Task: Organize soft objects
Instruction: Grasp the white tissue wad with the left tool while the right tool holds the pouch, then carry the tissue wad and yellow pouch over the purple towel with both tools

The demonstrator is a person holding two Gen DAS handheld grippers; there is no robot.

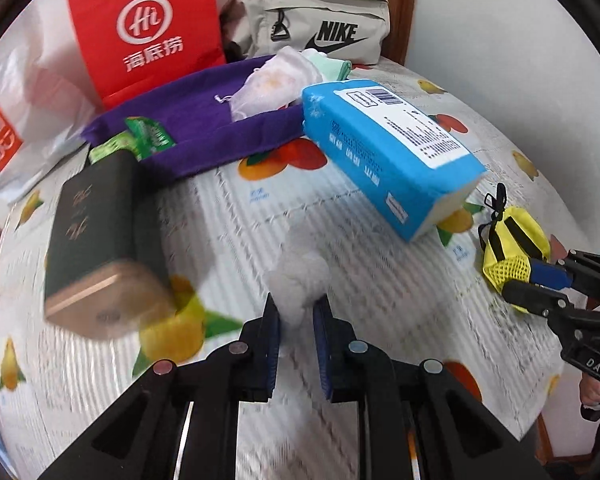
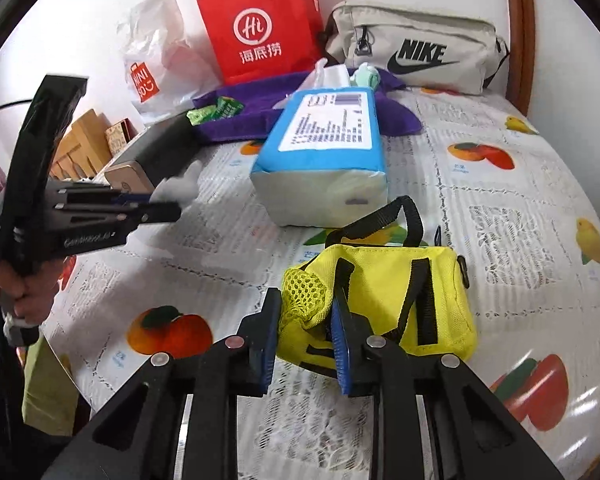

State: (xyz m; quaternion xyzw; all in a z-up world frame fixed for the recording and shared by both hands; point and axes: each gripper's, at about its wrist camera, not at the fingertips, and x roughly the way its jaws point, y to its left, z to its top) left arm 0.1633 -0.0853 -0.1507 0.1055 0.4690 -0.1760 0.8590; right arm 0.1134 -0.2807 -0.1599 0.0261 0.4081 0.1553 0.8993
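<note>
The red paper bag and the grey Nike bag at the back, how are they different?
The red paper bag stands upright, while the grey Nike bag lies on its long side. The red one is stiff paper with a white round logo and string handles; the grey one is soft fabric with a black logo and a zip. The red bag is taller, the grey one wider. Both sit at the back against the wall, behind the purple cloth.

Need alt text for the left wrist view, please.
The left gripper pinches a grey fluffy soft item above the fruit-print tablecloth. At right, the right gripper grips a yellow mesh pouch beside a blue tissue pack.
</note>
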